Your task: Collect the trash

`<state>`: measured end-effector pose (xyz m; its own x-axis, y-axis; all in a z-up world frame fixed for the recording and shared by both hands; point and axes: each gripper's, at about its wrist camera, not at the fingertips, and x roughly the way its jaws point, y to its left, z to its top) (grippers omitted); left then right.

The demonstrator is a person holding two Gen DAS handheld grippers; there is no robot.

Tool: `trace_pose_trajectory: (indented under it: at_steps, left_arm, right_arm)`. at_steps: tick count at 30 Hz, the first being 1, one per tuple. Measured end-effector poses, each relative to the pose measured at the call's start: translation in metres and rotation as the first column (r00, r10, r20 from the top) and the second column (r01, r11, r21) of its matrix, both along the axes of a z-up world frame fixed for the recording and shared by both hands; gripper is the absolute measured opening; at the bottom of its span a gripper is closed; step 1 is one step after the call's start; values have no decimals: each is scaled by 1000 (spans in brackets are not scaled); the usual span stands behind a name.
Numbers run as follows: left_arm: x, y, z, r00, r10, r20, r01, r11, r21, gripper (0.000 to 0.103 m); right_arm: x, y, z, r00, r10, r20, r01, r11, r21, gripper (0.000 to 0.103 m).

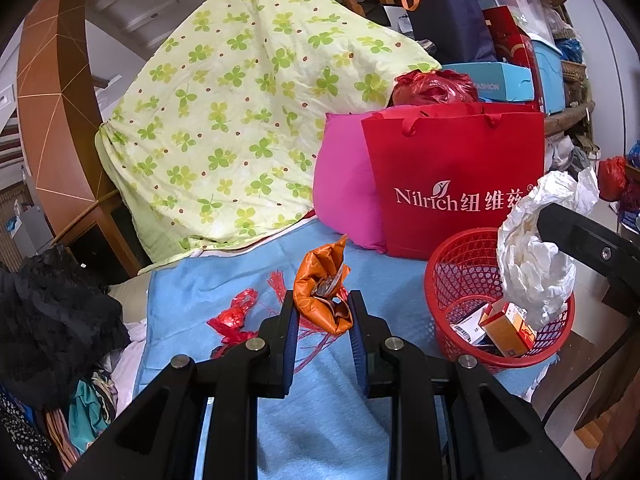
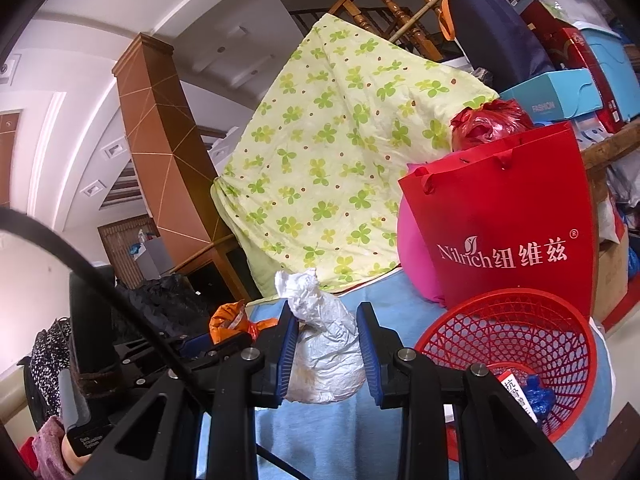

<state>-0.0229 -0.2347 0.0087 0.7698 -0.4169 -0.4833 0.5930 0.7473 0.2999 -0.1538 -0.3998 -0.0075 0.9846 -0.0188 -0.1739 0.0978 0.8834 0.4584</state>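
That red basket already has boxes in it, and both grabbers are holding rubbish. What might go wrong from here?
1. The white paper wad in the right gripper is bulky and hangs near the red basket's rim; it might catch or tip the basket.
2. The orange wrapper is pinched only at its lower end by the left gripper, so it could slip out.
3. Red scraps on the blue cloth could be overlooked.

A bed covered in a blue sheet [image 1: 224, 280] is carrying everything. A red mesh basket [image 1: 460, 264] is sitting at right, red plastic scraps [image 1: 236, 316] are lying at left, and a red paper bag [image 1: 452, 184], pink cushion [image 1: 344, 184] and clover-print quilt [image 1: 240, 120] are standing far.
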Motion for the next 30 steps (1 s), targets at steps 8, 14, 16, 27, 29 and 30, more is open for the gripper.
trace_pose_trajectory:
  at_steps: [8,14,16,27,29,30]
  left_arm:
    - [-5,-14,-3,1000,-23,2,23,1000,17,26]
    - [-9,-27,-5,999,-42,5,42,998,37,26]
    - [-11,-31,-5,999,-49,6,48,998,42,26]
    - [-22,-56,-10,996,-90,15,89,993,72,26]
    - [-23,-60,-11,995,-97,12,95,992,76,26]
    - [-24,-62,-11,995,-100,13,98,992,79,26]
  right_arm:
    - [-7,-9,-3,1000,-25,0,25,1000,11,33]
    - [-12,-20,-5,999,-43,4,43,999,26,33]
    - [-14,-22,-6,999,-50,5,50,998,27,33]
    - [-27,-39,-12,997,-83,11,82,995,56,33]
    - [-29,-42,-13,996,-89,10,88,994,61,33]
    - [-30,-44,-14,996,-94,9,93,994,63,33]
